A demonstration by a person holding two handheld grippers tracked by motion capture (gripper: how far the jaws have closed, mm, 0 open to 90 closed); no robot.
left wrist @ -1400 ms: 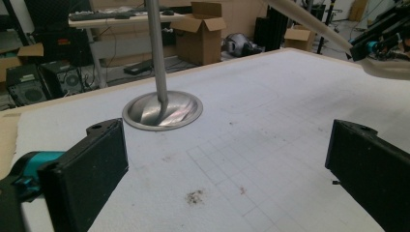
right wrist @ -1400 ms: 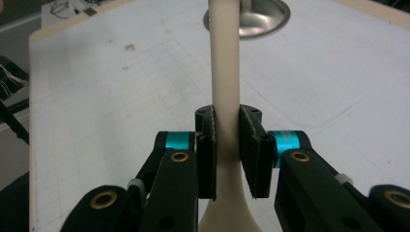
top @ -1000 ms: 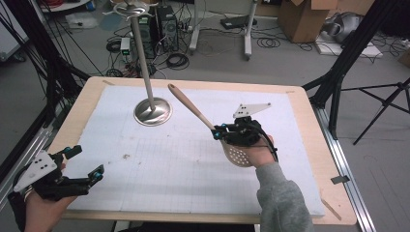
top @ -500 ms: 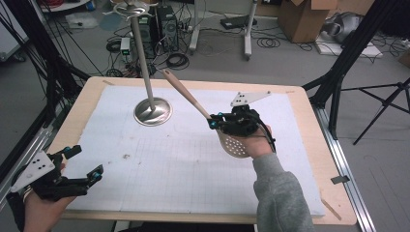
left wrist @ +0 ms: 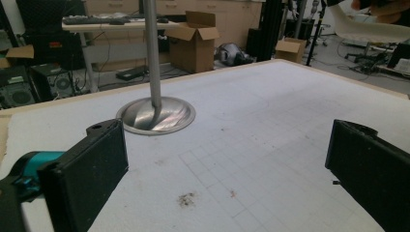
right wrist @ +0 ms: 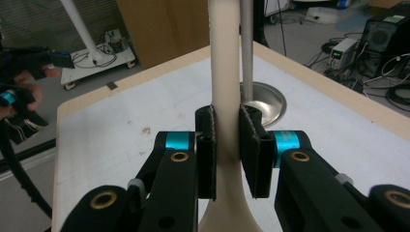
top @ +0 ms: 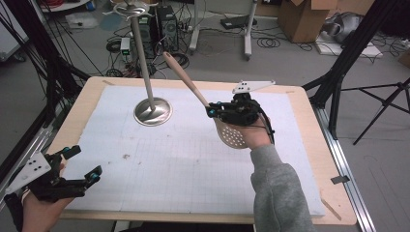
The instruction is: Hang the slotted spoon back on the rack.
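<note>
Wooden slotted spoon [top: 203, 99] clamped at neck by right claw [top: 216, 112] | left claw [top: 82, 162] wide, idle | handle best kept clear of steel stand pole [top: 142, 63] when lifted

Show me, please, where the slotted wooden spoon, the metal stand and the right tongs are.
slotted wooden spoon [top: 186, 80], high view, middle of its handle
metal stand [top: 153, 111], high view, its round base
right tongs [right wrist: 227, 147], right gripper view, between the pads clamping the handle

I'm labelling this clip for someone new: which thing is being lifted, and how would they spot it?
On the white mat, look right of the steel stand. The right hand-held gripper clamps a wooden slotted spoon, the sole holed, tan utensil.
</note>
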